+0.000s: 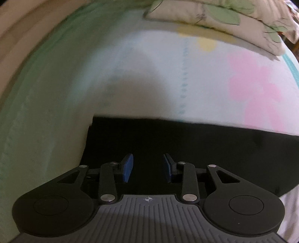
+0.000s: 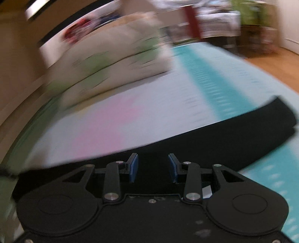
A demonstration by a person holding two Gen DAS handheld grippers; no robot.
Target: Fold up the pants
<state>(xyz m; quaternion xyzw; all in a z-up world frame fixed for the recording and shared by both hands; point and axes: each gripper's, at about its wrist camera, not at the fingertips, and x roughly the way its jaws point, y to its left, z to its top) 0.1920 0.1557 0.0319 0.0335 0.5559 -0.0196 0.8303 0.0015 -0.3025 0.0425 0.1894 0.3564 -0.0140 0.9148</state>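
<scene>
Pants (image 1: 186,149): black, flat on bed (image 1: 149,84), edges straight, looks part-folded.
Left gripper (image 1: 148,167): fingers spread, nothing pinched, above pants near their left edge.
Right gripper (image 2: 153,167): fingers spread, empty, over pants; view blurred.
Step, judged: between folds, cloth let go.
Next: choose edge or end, lower both, pinch, carry over.
Containers: none seen. Pillow (image 1: 214,13) at bed's far end.

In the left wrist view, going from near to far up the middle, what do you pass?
Left gripper → black pants → pale bedsheet → leaf-print pillow.
</scene>
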